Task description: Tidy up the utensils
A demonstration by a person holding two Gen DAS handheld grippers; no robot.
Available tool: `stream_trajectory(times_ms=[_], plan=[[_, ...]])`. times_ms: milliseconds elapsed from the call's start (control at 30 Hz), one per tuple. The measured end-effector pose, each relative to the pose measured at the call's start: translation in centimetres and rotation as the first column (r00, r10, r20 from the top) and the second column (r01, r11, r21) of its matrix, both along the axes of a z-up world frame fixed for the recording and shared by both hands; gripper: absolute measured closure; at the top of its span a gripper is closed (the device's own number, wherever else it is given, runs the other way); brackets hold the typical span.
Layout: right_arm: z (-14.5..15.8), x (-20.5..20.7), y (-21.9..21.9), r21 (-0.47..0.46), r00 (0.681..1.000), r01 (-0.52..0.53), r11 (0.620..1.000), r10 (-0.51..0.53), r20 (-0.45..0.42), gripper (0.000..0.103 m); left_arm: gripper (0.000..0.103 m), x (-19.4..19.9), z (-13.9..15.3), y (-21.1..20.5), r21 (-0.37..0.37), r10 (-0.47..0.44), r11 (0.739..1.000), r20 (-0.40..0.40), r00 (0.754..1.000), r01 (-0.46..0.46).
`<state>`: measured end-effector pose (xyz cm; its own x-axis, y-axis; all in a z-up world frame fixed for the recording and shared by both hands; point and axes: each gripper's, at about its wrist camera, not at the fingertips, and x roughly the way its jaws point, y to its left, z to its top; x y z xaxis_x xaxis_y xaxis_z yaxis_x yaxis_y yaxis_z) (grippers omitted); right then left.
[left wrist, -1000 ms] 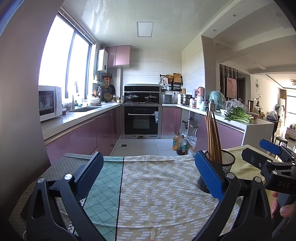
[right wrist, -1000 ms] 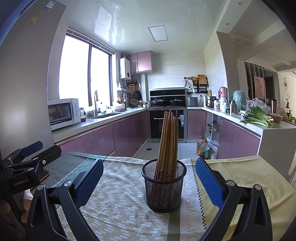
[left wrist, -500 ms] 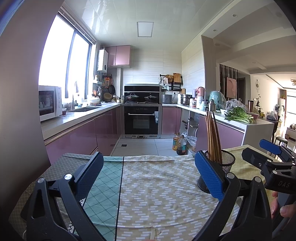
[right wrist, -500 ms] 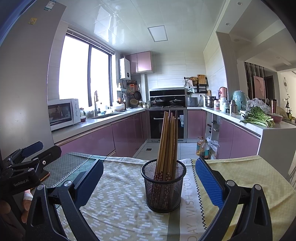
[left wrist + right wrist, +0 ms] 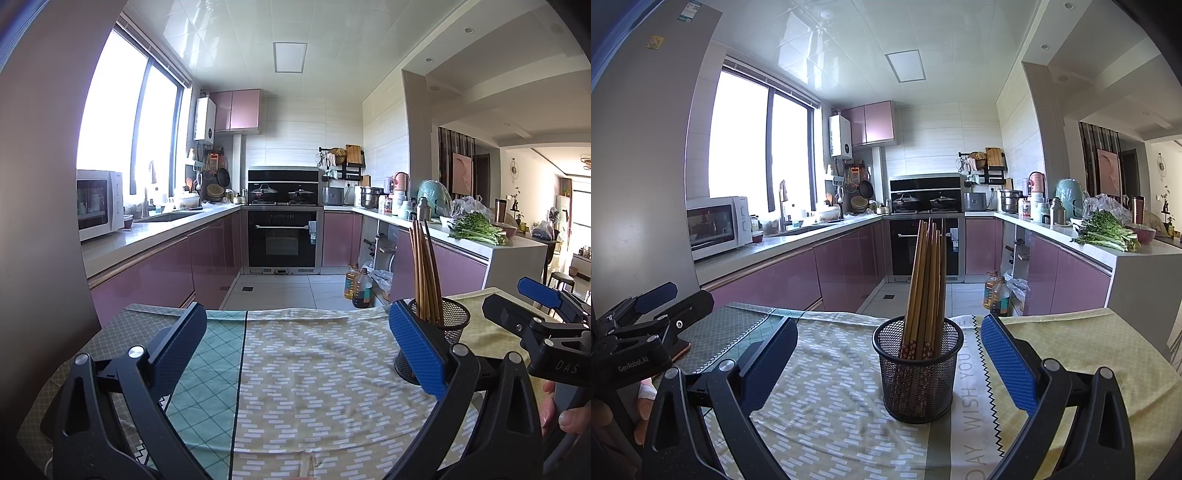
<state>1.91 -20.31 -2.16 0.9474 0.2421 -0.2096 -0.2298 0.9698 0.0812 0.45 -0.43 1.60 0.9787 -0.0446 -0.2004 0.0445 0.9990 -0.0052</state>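
A black mesh holder [image 5: 918,369] stands upright on the cloth-covered table, with several wooden chopsticks [image 5: 929,273] standing in it. My right gripper [image 5: 888,354] is open and empty, its blue pads either side of the holder and a little short of it. My left gripper [image 5: 295,345] is open and empty over bare patterned cloth. In the left wrist view the holder [image 5: 452,325] and chopsticks [image 5: 424,273] sit behind the left gripper's right pad, with the right gripper [image 5: 539,314] further right. The left gripper's side [image 5: 646,321] shows in the right wrist view.
The table [image 5: 325,387] carries beige, teal and yellow patterned cloths. Beyond its far edge is a kitchen with pink cabinets, an oven [image 5: 282,236], a microwave [image 5: 98,203] on the left counter and greens [image 5: 476,229] on the right counter. Oil bottles [image 5: 358,282] stand on the floor.
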Motion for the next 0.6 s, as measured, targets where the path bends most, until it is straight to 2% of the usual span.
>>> stream_trajectory(times_ms=[500, 600], plan=[[-0.16, 0.12, -0.21, 0.004, 1.0, 0.007, 1.0, -0.007, -0.006, 0.007, 0.006, -0.34, -0.52, -0.57, 0.023, 0.008, 1.0, 0.016, 1.0, -0.008], [-0.43, 0.31, -0.5, 0.008, 1.0, 0.013, 1.0, -0.013, -0.018, 0.007, 0.006, -0.07, -0.62, -0.66, 0.028, 0.001, 1.0, -0.001, 1.0, -0.001]])
